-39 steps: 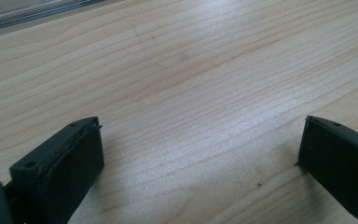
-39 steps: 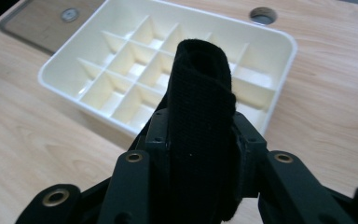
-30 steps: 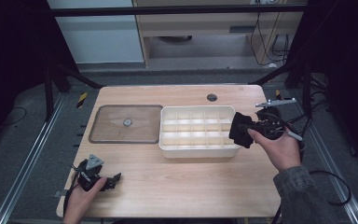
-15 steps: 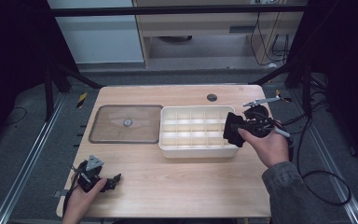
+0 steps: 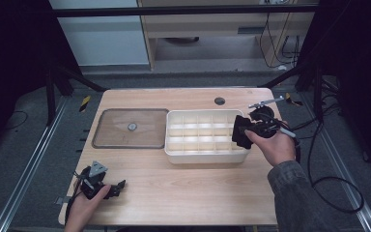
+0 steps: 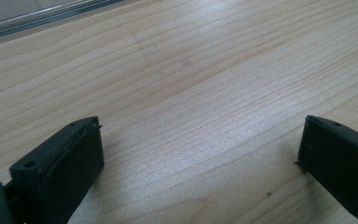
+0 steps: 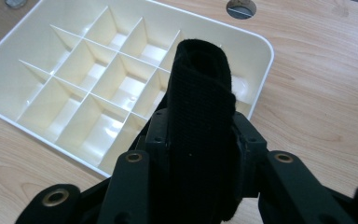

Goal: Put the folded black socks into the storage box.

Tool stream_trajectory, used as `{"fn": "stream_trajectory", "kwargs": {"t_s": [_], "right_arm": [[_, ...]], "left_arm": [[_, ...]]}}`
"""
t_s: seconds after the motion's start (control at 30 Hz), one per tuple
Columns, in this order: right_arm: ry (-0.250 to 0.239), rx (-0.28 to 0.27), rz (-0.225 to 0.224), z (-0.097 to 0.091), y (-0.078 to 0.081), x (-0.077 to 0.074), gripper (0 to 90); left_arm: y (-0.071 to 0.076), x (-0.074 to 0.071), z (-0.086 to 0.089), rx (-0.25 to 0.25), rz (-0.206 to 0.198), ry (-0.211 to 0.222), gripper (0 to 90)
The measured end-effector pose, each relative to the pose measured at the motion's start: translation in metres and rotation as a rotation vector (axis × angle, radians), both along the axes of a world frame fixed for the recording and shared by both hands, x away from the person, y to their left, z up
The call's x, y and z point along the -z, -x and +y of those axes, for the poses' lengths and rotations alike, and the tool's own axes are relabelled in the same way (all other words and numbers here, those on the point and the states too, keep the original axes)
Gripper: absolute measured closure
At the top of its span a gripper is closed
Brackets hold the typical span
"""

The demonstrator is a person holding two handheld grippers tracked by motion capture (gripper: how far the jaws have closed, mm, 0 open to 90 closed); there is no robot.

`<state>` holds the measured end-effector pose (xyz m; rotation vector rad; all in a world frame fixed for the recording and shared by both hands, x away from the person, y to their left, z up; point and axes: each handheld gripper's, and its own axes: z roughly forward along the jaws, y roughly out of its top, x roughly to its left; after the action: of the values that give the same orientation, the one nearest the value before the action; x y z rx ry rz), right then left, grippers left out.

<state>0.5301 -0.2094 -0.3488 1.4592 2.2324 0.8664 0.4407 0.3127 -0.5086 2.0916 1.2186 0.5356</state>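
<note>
A white divided tray [image 5: 205, 157] sits mid-table, its small compartments bare [image 7: 261, 46]. My right gripper [image 5: 243, 132] hovers over the tray's right end, shut on a black rolled fabric strap [image 5: 240, 130]. In the right gripper view the strap [image 7: 200, 93] stands upright between the two jaws of the gripper [image 7: 201, 137], above the tray's near-right compartments. My left gripper [image 5: 115, 187] rests low at the table's front left, held in a hand. Its jaws are wide apart, with bare wood between them [image 6: 200, 140].
A flat clear lid [image 5: 130, 128] with a small knob lies left of the tray; its edge [image 6: 51, 16] shows far off in the left gripper view. A round cable hole [image 5: 219, 101] sits behind the tray. Cables trail off the table's right side.
My right hand has carried the black strap leftward, from beside the tray's right wall to over its right-end compartments. The left hand has stayed put.
</note>
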Motion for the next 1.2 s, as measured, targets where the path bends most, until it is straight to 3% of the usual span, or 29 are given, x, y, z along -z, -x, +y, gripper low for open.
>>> {"fn": "stream_trajectory", "kwargs": {"t_s": [0.13,0.27,0.43,0.53,0.6,0.83,1.2], "right_arm": [[0.029,0.005,0.007,0.001,-0.003,0.005,65.6],[0.016,0.015,0.009,0.002,-0.008,0.014,65.5],[0.041,0.023,0.028,0.002,-0.018,0.029,65.5],[0.024,0.021,0.041,0.002,-0.021,0.036,65.6],[0.044,0.023,0.041,0.004,-0.022,0.039,65.5],[0.095,0.013,0.036,0.01,-0.023,0.045,65.5],[0.133,0.01,0.045,0.012,-0.026,0.05,65.6]], "left_arm": [[0.0,0.0,0.0,-0.001,0.001,-0.002,0.0],[0.001,0.0,0.0,-0.002,0.0,0.0,0.0],[0.001,0.0,0.0,-0.003,-0.001,0.0,0.0],[0.001,0.0,0.0,-0.003,0.0,0.001,0.0],[0.001,0.0,0.0,-0.002,0.0,0.0,0.0],[0.001,0.0,-0.001,-0.002,-0.001,-0.001,0.0],[0.001,0.0,-0.001,-0.003,-0.001,0.0,0.0]]}}
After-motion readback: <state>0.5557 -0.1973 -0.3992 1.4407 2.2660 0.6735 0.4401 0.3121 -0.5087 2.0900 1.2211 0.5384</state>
